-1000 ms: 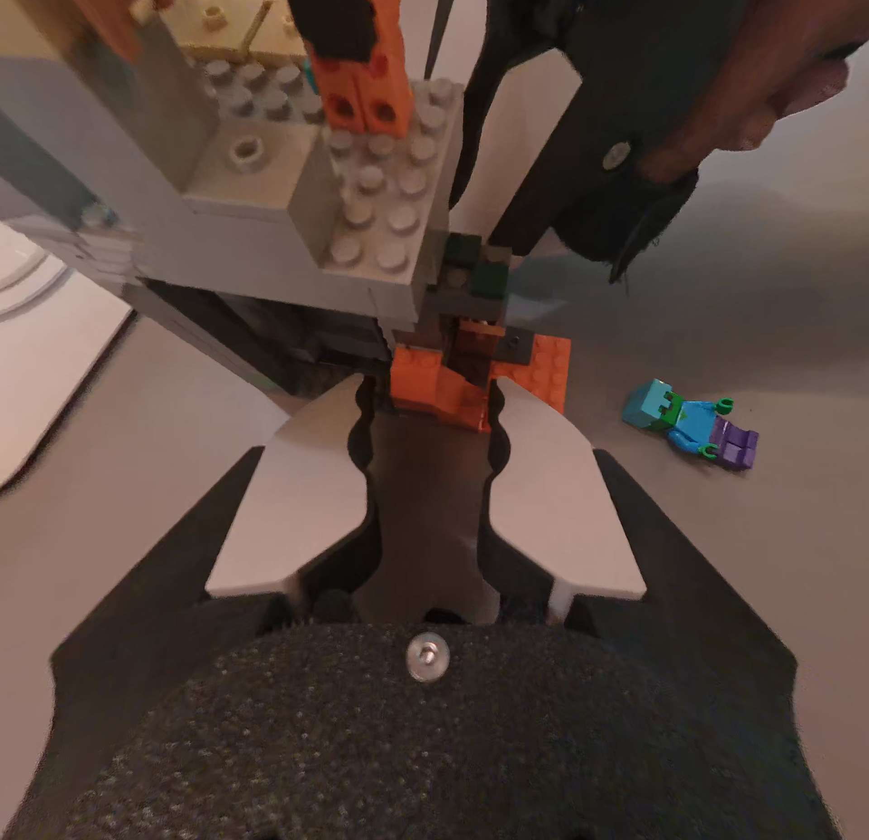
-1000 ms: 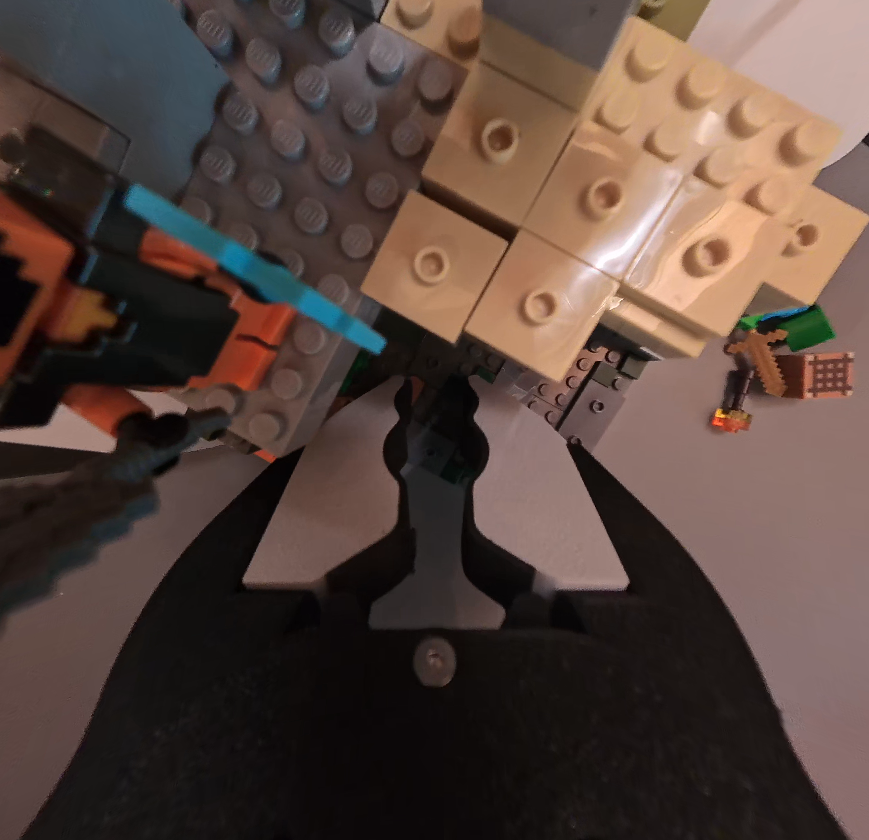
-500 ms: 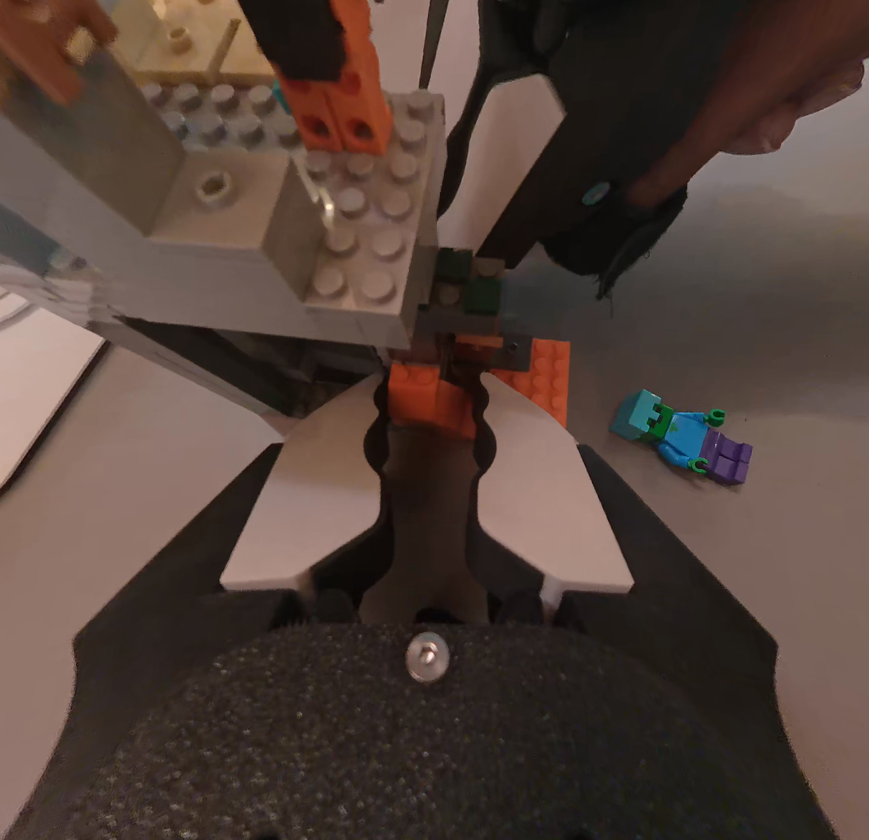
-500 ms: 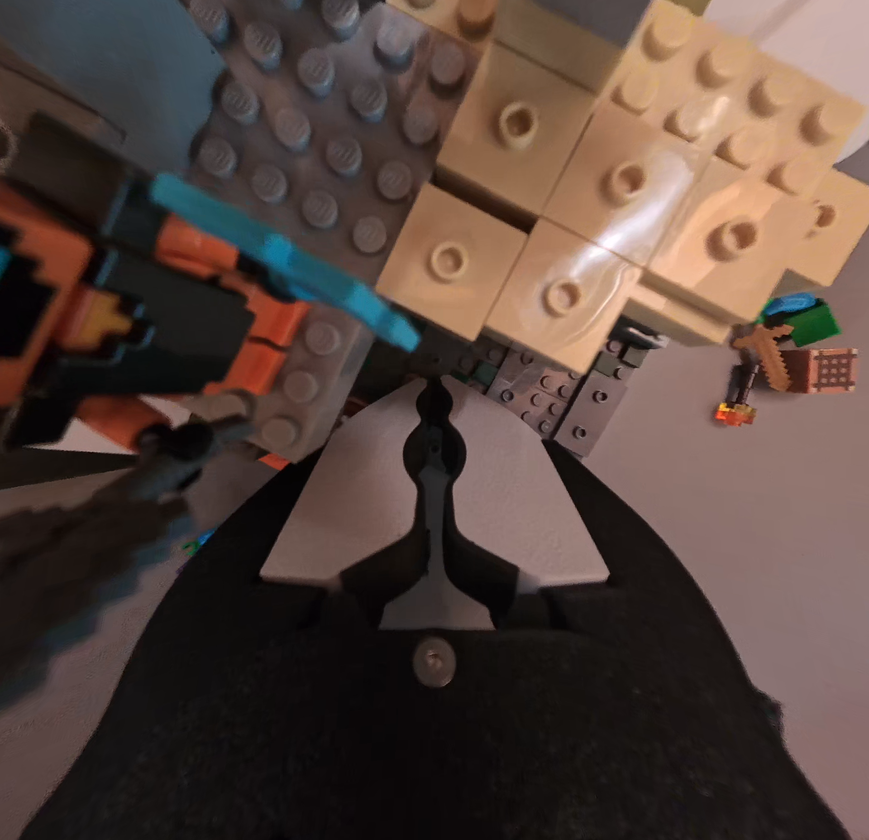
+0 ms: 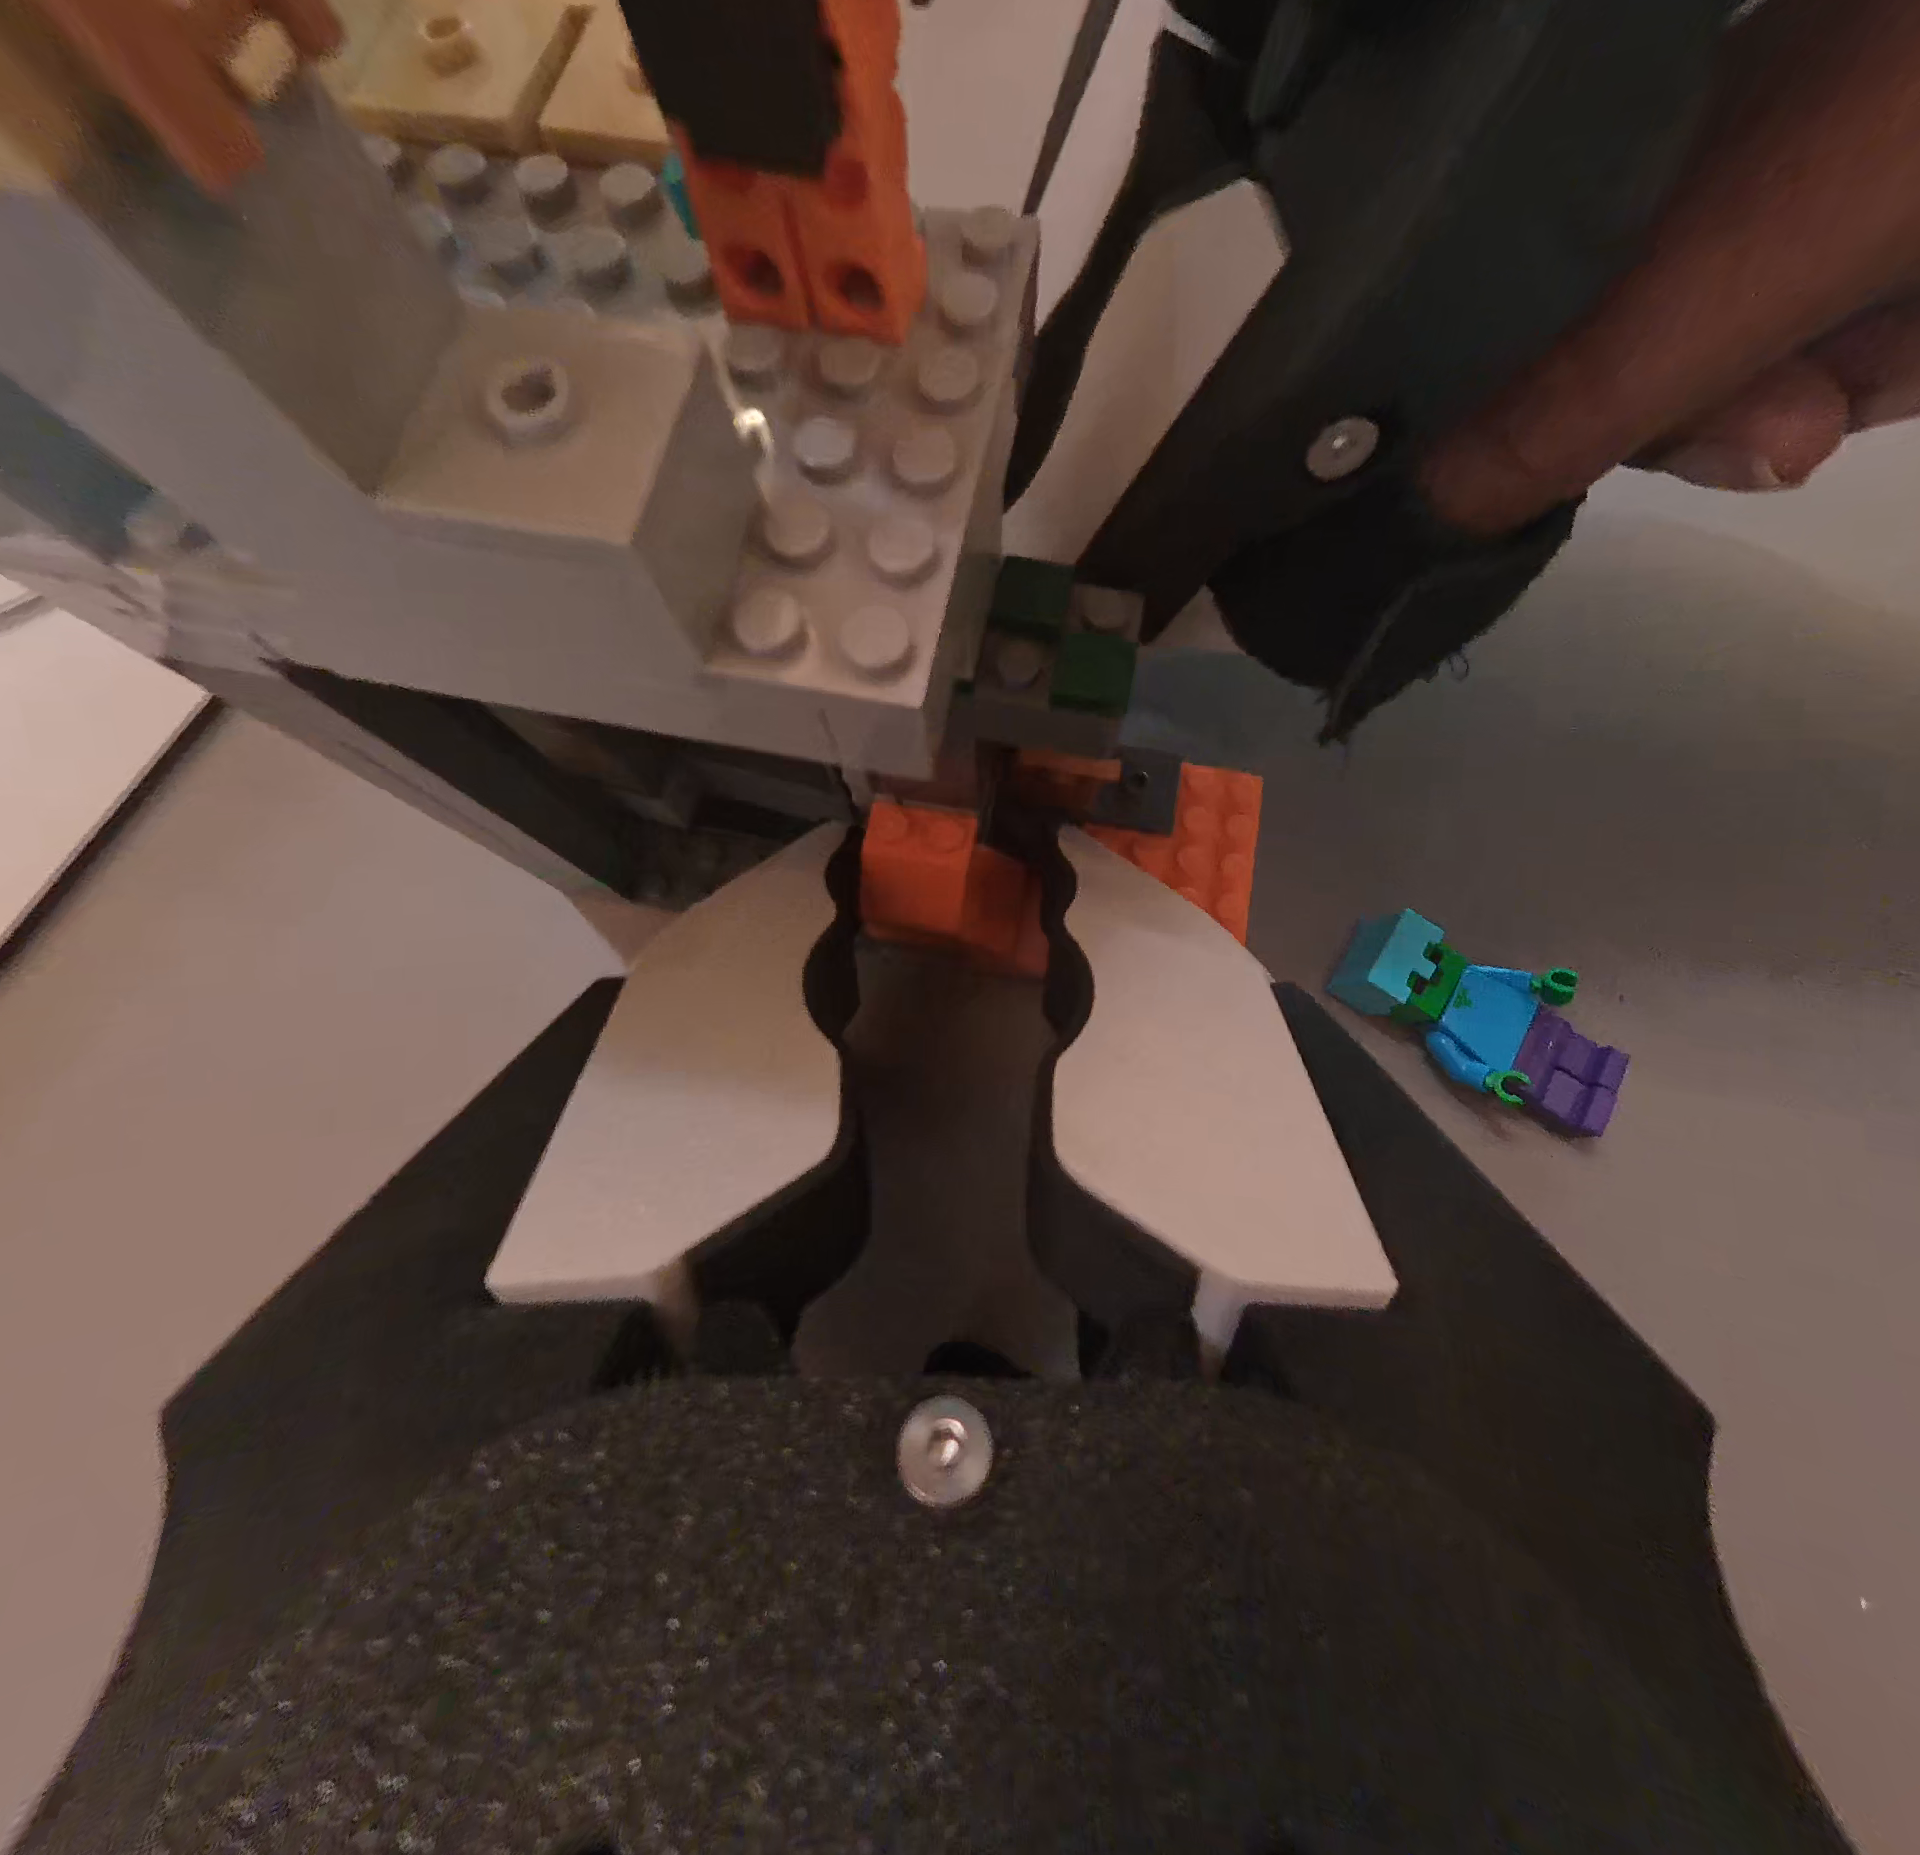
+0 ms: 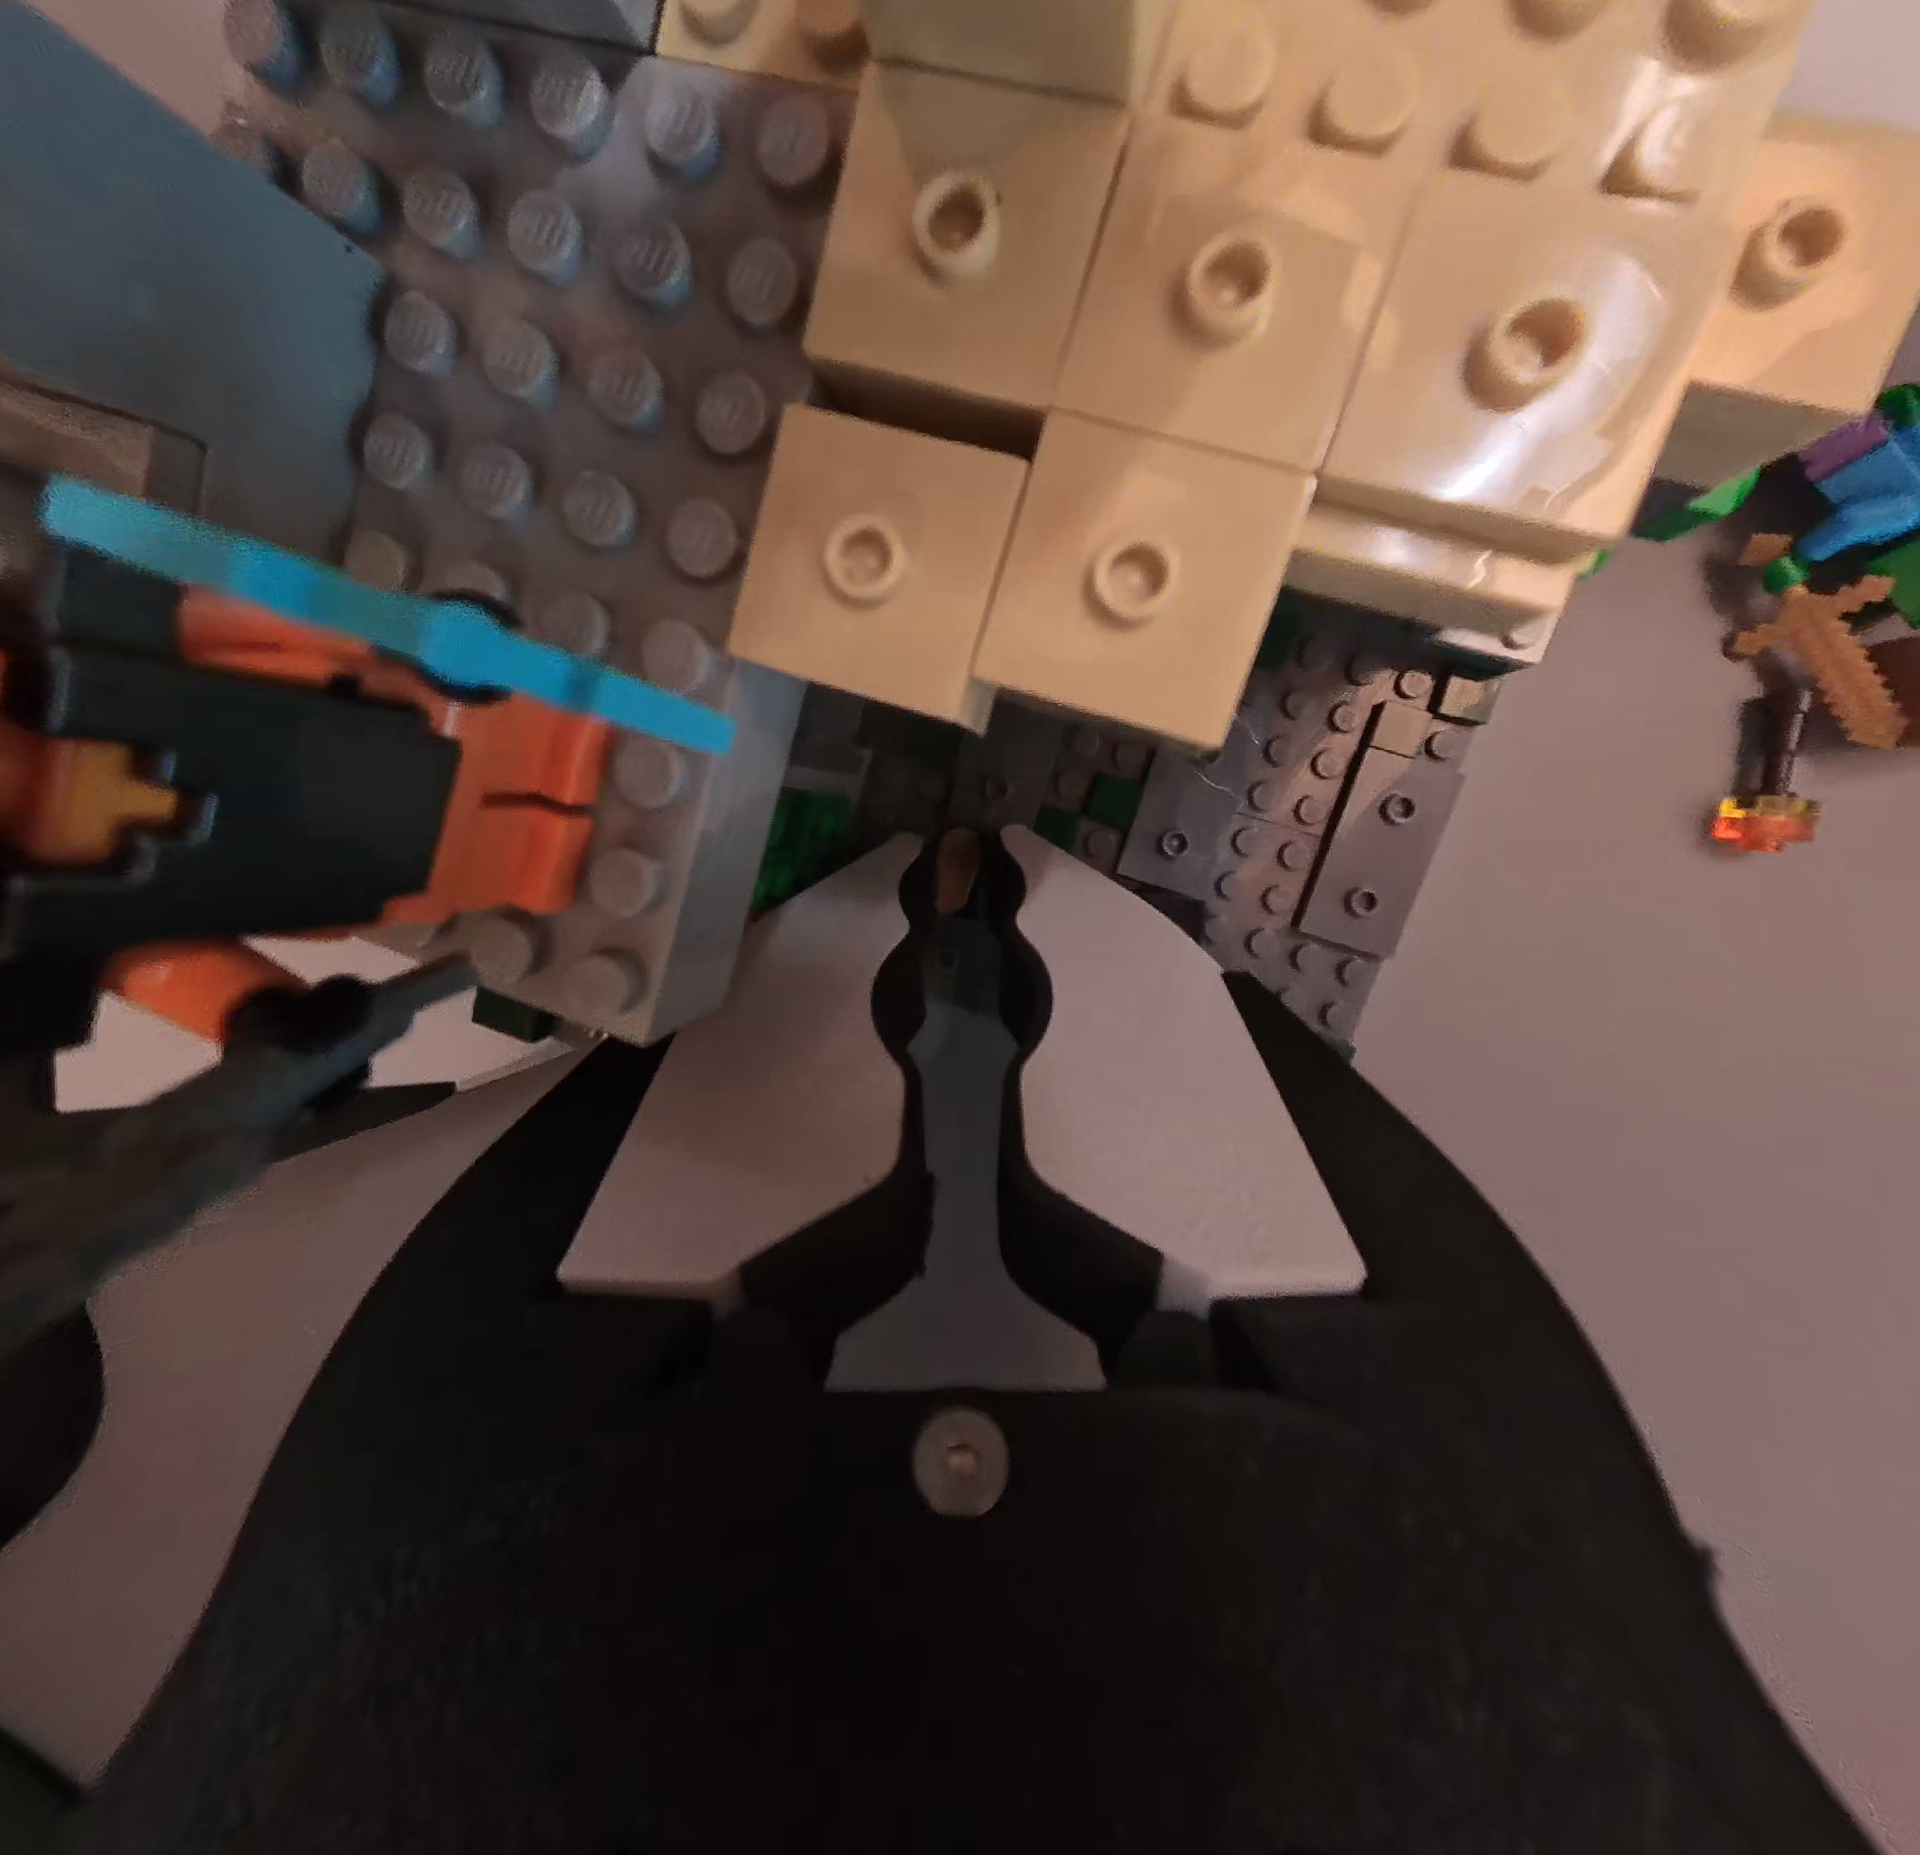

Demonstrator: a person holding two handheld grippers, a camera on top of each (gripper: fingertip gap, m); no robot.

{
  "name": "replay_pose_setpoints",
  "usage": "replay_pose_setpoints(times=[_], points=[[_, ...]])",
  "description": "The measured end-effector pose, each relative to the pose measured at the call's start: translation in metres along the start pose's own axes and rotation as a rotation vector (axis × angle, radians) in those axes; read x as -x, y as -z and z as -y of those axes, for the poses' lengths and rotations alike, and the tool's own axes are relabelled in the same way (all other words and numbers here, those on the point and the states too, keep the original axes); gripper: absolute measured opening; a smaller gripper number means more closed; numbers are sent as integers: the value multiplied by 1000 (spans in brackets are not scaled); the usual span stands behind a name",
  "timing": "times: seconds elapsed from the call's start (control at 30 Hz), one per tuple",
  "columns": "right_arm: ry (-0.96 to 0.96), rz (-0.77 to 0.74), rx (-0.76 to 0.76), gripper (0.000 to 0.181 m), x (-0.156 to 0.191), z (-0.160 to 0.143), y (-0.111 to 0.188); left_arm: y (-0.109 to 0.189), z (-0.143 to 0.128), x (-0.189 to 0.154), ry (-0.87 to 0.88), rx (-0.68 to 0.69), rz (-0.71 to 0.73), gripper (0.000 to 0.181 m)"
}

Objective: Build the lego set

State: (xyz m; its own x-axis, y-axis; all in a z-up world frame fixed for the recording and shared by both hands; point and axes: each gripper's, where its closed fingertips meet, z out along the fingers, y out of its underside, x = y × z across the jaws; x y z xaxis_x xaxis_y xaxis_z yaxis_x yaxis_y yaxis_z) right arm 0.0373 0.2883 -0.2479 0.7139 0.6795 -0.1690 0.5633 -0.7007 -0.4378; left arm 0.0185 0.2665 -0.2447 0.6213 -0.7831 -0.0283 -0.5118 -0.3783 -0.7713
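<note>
While the left gripper [image 5: 951, 870] jaws pinch the orange brick [image 5: 940, 886] under the grey ledge [image 5: 831, 517], the right gripper [image 6: 961, 855] jaws sit nearly closed on a small brown piece [image 6: 954, 865] — a zombie minifigure [image 5: 1481, 1021] lies aside on the worktop [image 5: 1662, 766].

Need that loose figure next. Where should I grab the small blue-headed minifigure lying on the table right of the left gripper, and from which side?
Take the minifigure across its blue torso, coming straight down from above. It lies flat on the table, apart from the build, with head and purple legs at opposite ends. That probably makes the torso sides the flattest opposing faces. The left gripper looks nearest.
</note>
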Motion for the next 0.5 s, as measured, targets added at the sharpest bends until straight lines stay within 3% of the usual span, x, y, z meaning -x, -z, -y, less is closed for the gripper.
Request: replay_pose_setpoints(times=[0.2, 0.5], points=[[-142, 87, -8, 10, 2, 0, 1, 0, 1, 1, 42, 1, 25, 32], [-193, 131, 2, 12, 4, -2, 3, 0, 1, 1, 48, -2, 31, 32]])
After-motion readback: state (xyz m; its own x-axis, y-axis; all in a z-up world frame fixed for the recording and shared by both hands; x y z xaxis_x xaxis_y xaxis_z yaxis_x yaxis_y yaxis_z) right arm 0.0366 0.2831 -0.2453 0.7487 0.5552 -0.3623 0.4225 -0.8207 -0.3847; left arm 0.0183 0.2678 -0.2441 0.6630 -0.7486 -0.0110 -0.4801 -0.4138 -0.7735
